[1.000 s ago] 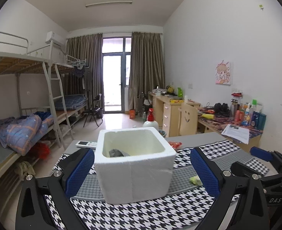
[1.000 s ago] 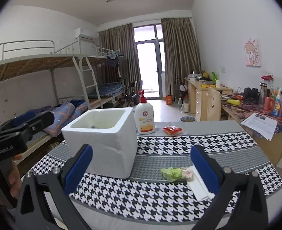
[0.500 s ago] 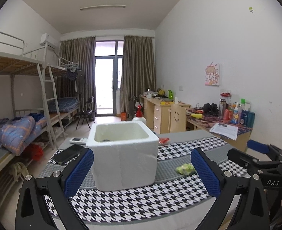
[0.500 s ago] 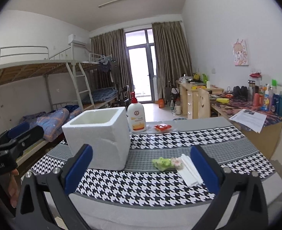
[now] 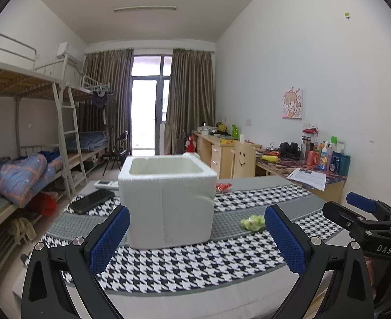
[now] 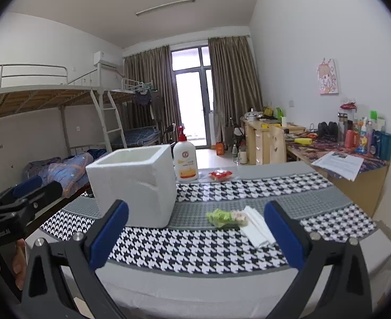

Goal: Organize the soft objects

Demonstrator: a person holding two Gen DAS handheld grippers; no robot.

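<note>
Both tongs spread, nothing pinched: left tongs (image 5: 195, 236), right tongs (image 6: 195, 234). Foam box (image 6: 134, 186) on table (image 6: 248, 255) at 11 o'clock, contents hidden. Green soft thing (image 6: 218, 216) w/ white cloth (image 6: 258, 228) at 1 o'clock, outside box. Prob. unfinished.

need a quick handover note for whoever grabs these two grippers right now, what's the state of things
Left gripper: open, empty, held back from the table, facing the white foam box.
Right gripper: open, empty, facing the loose items.
Green soft item and a small pinkish piece lie on the houndstooth cloth, right of the box, beside white folded tissues.
Done: cannot tell; the box's inside is not visible from here.
Left: pick up the green and pinkish items, likely place them in the box.
</note>
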